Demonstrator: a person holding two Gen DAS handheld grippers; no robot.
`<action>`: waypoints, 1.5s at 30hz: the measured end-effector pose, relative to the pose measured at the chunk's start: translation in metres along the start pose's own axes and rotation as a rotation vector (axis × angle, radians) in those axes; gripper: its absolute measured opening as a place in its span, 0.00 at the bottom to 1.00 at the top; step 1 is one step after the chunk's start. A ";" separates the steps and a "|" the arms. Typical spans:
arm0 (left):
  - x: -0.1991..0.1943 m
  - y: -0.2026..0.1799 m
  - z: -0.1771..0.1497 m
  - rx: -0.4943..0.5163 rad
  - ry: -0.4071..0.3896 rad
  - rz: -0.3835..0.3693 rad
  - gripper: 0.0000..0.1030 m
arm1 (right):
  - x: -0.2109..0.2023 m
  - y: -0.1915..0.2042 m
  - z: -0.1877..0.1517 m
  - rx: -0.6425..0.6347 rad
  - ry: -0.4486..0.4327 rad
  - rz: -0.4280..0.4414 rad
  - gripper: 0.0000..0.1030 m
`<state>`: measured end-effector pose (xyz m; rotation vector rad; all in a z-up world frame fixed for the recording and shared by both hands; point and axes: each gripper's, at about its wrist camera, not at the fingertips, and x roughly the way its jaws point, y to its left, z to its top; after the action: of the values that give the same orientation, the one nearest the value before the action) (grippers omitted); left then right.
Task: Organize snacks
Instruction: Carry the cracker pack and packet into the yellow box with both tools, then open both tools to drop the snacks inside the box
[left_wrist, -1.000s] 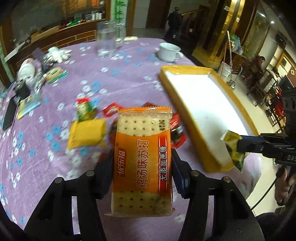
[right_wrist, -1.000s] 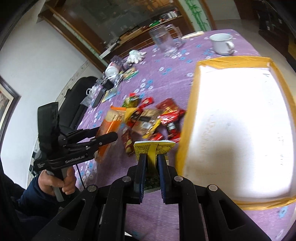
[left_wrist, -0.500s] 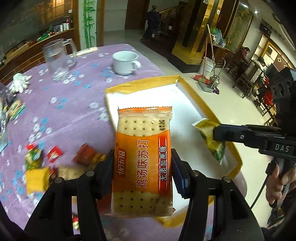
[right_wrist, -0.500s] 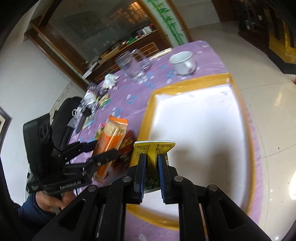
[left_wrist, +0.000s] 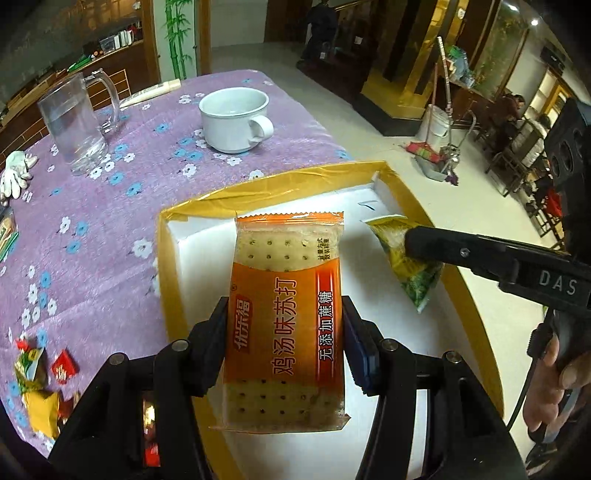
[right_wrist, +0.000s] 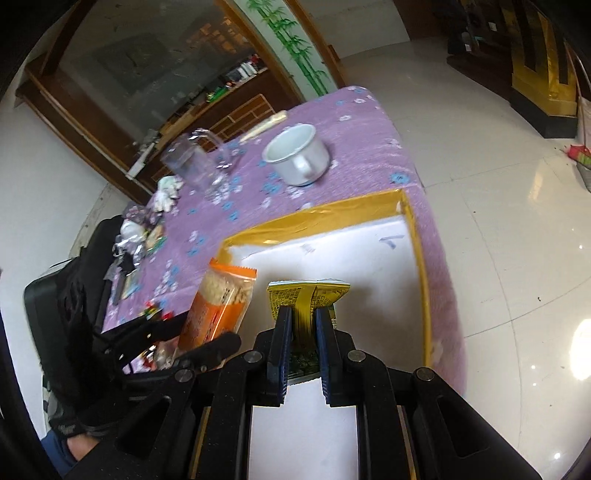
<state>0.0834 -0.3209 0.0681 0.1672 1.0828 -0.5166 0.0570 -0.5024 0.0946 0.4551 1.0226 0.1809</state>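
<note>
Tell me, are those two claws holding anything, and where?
Yes. The left claw grips an orange cracker pack by its long sides; the right claw pinches a yellow snack packet near its middle.

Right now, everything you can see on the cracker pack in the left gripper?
The cracker pack is a glossy orange plastic wrapper with clear bands at both ends showing pale, dotted crackers. It carries white and red Chinese print and has crimped, sealed ends. It looks intact and stands upright along the fingers of the left hand-held gripper, pinched at its sides. It hangs above the white tray, touching nothing else visible.
</note>
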 end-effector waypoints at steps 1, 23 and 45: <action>0.004 0.000 0.003 -0.002 0.004 0.006 0.53 | 0.006 -0.003 0.006 0.001 0.002 -0.012 0.13; 0.045 0.003 0.005 -0.060 0.092 0.041 0.53 | 0.057 -0.009 0.027 -0.038 0.047 -0.062 0.13; -0.051 0.011 -0.037 -0.142 -0.044 0.079 0.54 | 0.005 0.024 -0.013 -0.054 0.006 0.081 0.17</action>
<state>0.0405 -0.2814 0.0937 0.0734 1.0612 -0.3692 0.0501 -0.4755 0.0957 0.4476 1.0034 0.2822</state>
